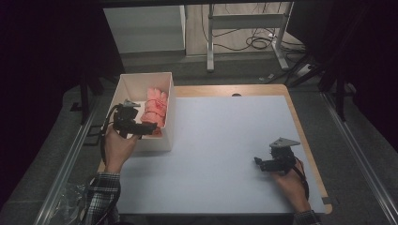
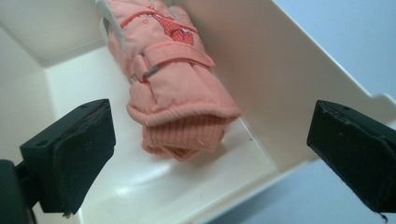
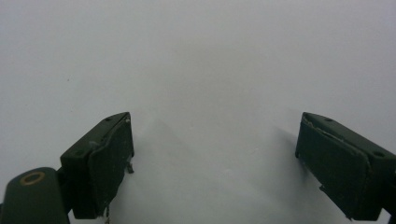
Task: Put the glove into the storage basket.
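Observation:
A pink padded glove (image 1: 155,111) lies inside a white open box (image 1: 126,85) at the table's left edge; in the left gripper view the glove (image 2: 173,88) shows its ribbed cuff toward me, resting against the box wall (image 2: 261,74). My left gripper (image 1: 146,129) hovers over the near end of the box, open, its jaws wide apart on either side of the cuff without touching it (image 2: 210,154). My right gripper (image 1: 261,163) rests low over the pale mat near the right front, open, nothing between its jaws (image 3: 215,163).
A pale grey mat (image 1: 220,140) covers most of the wooden table (image 1: 305,140). Beyond the table stand a metal frame's legs (image 1: 210,42) and cables on the floor (image 1: 256,42). Metal rails run along both sides.

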Demonstrator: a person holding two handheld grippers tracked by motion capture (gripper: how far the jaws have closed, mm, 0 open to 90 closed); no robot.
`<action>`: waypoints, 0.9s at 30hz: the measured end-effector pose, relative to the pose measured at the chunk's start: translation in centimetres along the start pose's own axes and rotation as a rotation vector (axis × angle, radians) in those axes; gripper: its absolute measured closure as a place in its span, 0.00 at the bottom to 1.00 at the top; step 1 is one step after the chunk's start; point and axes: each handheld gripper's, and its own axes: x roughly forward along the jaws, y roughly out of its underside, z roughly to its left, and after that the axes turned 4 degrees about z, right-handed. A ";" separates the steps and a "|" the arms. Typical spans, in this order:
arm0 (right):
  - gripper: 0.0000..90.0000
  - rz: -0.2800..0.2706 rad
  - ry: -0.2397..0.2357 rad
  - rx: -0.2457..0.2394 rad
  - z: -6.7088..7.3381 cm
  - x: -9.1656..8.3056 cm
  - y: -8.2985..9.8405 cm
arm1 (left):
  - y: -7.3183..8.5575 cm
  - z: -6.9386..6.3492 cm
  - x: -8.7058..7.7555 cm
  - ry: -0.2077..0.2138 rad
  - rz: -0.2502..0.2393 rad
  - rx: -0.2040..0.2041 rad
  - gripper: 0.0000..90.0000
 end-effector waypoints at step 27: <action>0.13 -0.001 0.000 -0.002 0.0 0.0 0.0 | 5.1 -4.1 -1.0 0.096 -0.055 0.045 0.02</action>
